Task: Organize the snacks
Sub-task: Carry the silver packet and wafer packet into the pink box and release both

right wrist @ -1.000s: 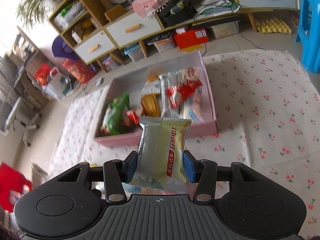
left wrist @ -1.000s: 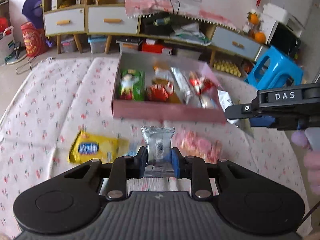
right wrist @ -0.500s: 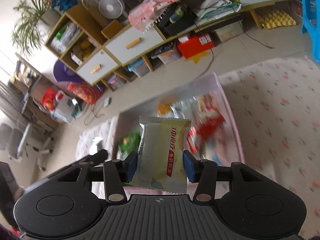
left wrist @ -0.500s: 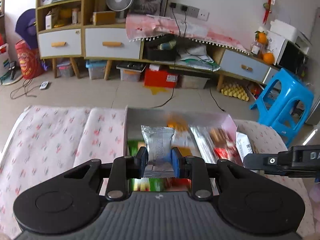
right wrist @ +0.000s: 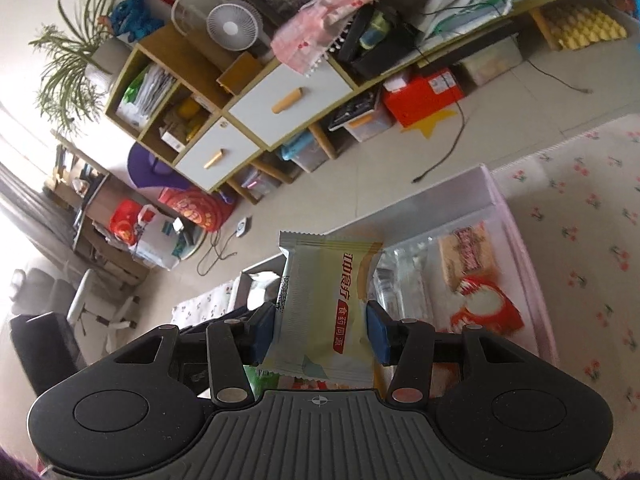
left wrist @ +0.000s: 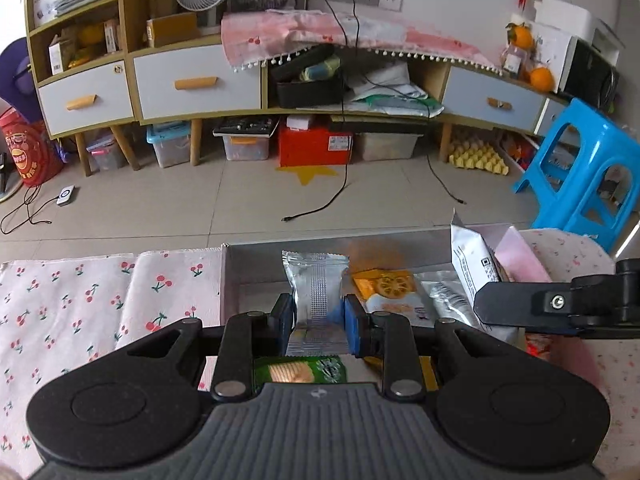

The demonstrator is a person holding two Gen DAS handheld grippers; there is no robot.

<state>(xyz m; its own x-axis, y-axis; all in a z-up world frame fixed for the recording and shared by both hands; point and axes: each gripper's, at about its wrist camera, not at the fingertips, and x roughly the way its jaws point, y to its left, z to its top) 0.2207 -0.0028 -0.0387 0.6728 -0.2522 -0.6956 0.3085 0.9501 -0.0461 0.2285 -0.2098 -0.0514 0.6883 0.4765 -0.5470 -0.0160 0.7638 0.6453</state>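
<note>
My left gripper is shut on a small silver snack packet, held upright over the near part of the pink box. Inside the box lie an orange-printed packet, a green biscuit packet and foil packs. My right gripper is shut on a pale yellow-green packet with red lettering, held above the same pink box, where red and white wrappers lie. In the left wrist view the right gripper shows side-on at the right, with that packet's white back sticking up.
The box sits on a table under a cherry-print cloth. Beyond the table edge is tiled floor, a long low cabinet with drawers, storage bins beneath it, and a blue plastic stool at the right.
Both grippers have moved forward over the pink box with their packets still held. The yellow and pink packets on the cloth have dropped out of the left wrist view.
</note>
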